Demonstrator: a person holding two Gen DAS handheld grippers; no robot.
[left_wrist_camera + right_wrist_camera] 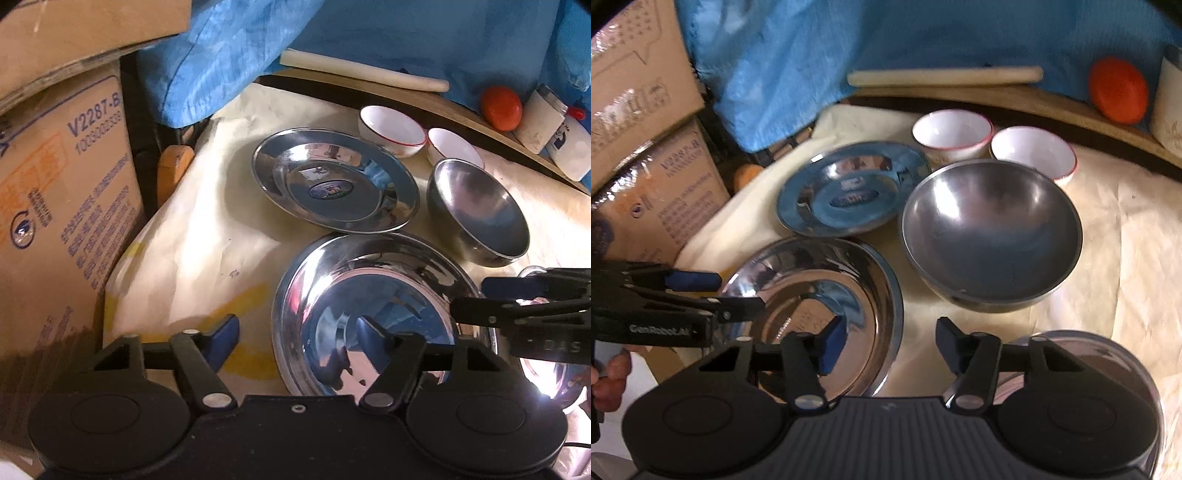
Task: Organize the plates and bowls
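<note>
A near steel plate (373,314) (827,295) lies on the cream cloth, a far steel plate (334,179) (853,188) with a blue sticker behind it. A dull steel bowl (480,210) (991,232) stands to the right, two white red-rimmed bowls (391,129) (951,133) behind. Another shiny steel bowl (1086,369) sits at the near right. My left gripper (295,339) (713,291) is open and empty, straddling the near plate's left rim. My right gripper (886,343) (472,299) is open and empty, hovering between the near plate and the shiny bowl.
Cardboard boxes (62,184) stand at the left. Blue cloth (258,48) hangs behind. A rolling pin (364,74), an orange fruit (501,108) and white containers (543,118) line the table's back edge. An orange object (173,166) lies beside the boxes.
</note>
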